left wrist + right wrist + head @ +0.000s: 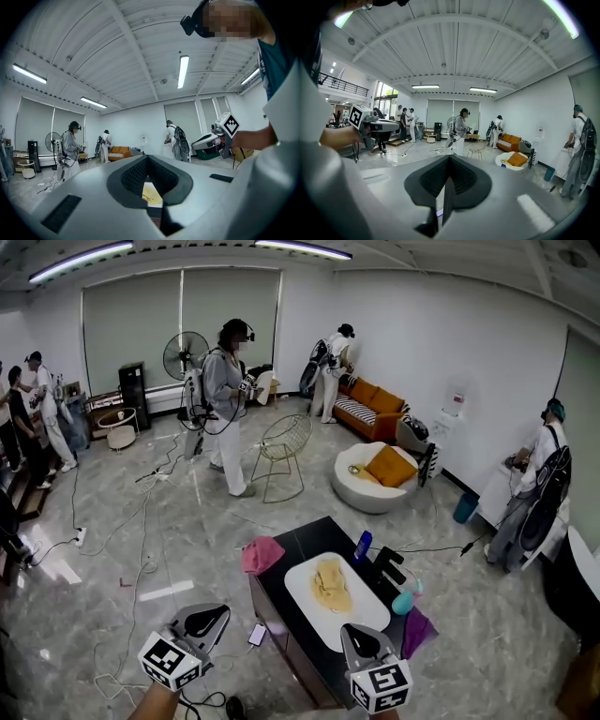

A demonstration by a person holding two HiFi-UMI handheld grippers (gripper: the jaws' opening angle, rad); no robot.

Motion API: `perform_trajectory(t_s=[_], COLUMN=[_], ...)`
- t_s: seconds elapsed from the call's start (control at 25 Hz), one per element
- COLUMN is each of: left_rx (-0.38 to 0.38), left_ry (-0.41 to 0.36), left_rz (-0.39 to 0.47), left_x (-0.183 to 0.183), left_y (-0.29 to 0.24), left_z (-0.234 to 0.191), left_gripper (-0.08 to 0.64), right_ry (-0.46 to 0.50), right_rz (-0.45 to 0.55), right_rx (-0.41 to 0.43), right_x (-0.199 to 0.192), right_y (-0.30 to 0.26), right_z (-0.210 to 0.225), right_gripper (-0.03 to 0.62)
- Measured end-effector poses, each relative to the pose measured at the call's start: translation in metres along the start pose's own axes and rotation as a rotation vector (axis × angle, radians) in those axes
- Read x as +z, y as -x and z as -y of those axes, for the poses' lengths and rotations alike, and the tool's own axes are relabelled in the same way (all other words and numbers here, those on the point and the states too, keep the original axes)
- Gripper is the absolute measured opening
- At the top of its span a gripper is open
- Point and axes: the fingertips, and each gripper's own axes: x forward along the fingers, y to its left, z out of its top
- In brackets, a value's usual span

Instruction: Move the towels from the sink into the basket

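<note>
A white oval sink is set in a black table below me. A crumpled yellow towel lies in it. A pink cloth hangs over the table's far left corner, and a purple cloth lies at the right edge. I cannot make out a basket. My left gripper is shut and empty, held left of the table and above the floor. My right gripper is shut and empty at the sink's near end. Through the left jaws' gap the yellow towel shows.
A black faucet, a blue bottle and a teal object stand by the sink's right side. A phone and cables lie on the floor to the left. A wire chair and several people stand farther off.
</note>
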Motion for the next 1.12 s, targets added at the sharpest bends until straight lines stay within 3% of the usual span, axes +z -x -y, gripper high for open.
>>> perform_trajectory(t_s=[0.6, 1.12], left_rx=[-0.099, -0.158], left_ry=[0.036, 0.057], left_rz=[0.059, 0.068], left_x=[-0.003, -0.018], left_y=[-0.074, -0.102], left_z=[-0.128, -0.209], left_gripper=[0.005, 0.005], right_ry=[-0.005, -0.002], right_rz=[-0.017, -0.022], right_rx=[-0.169, -0.246], right_x=[0.031, 0.05], right_y=[-0.081, -0.151], right_z=[0.018, 0.012], right_gripper=[0.009, 0.009])
